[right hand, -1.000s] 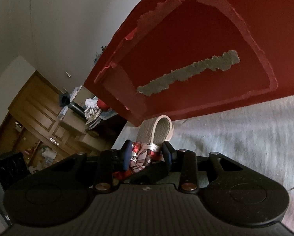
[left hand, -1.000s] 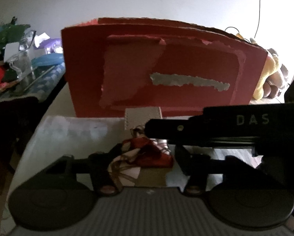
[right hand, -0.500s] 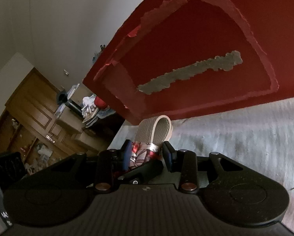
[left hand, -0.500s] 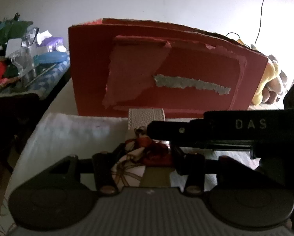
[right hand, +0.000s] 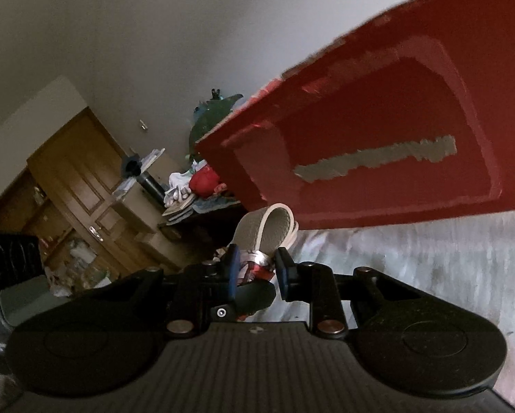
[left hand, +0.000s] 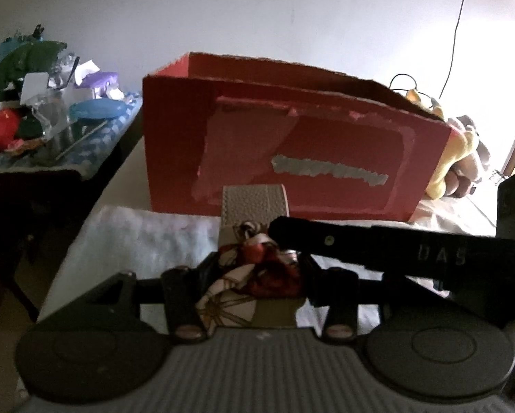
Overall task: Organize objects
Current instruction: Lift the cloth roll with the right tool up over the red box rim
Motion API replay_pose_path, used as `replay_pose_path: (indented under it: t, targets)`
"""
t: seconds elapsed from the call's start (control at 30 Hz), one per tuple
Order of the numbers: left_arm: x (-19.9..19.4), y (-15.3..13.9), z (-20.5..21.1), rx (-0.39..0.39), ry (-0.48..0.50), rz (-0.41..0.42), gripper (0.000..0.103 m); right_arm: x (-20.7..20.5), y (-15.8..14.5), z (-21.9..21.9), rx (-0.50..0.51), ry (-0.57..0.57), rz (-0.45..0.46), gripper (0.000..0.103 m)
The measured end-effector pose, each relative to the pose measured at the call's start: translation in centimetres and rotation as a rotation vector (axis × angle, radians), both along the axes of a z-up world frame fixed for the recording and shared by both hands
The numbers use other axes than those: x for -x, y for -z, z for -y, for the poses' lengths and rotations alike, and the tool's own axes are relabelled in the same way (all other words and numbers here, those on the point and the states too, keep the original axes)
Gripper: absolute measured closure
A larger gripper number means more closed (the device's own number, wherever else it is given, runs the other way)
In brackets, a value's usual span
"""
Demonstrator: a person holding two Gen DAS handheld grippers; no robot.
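A beige leather strap [left hand: 254,203] with a red and white patterned scarf [left hand: 257,272] knotted round it is held up in front of a torn red cardboard box [left hand: 291,137]. My left gripper [left hand: 259,268] is shut on the scarf-wrapped strap. From the right, my right gripper crosses it as a black bar. In the right wrist view the right gripper [right hand: 257,268] is also shut on the scarf knot [right hand: 254,265], and the strap loop [right hand: 271,227] arches just beyond its fingertips. The red box [right hand: 395,137] fills the upper right there. What hangs below the strap is hidden.
A white cloth [left hand: 147,234] covers the surface under the grippers. To the left stands a cluttered side table [left hand: 33,130] with bottles and a red item. A yellow plush toy [left hand: 453,151] lies right of the box. Wooden cupboards [right hand: 78,189] stand far left.
Both grippers have risen and drawn back a little with the strap. The box now looks lower and smaller, and its open top rim shows.
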State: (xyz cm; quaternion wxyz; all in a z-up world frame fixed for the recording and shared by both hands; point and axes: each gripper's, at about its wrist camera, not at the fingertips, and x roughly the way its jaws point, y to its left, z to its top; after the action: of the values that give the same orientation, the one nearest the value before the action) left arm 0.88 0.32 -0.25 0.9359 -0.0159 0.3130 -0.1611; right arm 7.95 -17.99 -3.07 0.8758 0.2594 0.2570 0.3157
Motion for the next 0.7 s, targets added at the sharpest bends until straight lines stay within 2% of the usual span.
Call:
replay_pose_path:
  t: [0.23,0.4,0.7]
  targets:
    - [2.1,-3.2,0.4,0.028,0.045,0.069,0.057,1.8,-3.2,0.5,0.02,0.021,0.076,0.079]
    - [2.9,-6.0,1.6,0.031,0.114,0.122,0.057,2.0,-5.8,1.1,0.038,0.063,0.127,0.079]
    - [0.9,-11.4,2.9,0.036,0.188,0.213,0.057,-0.4,-10.4,2.3,0.011,0.112,0.187,0.079]
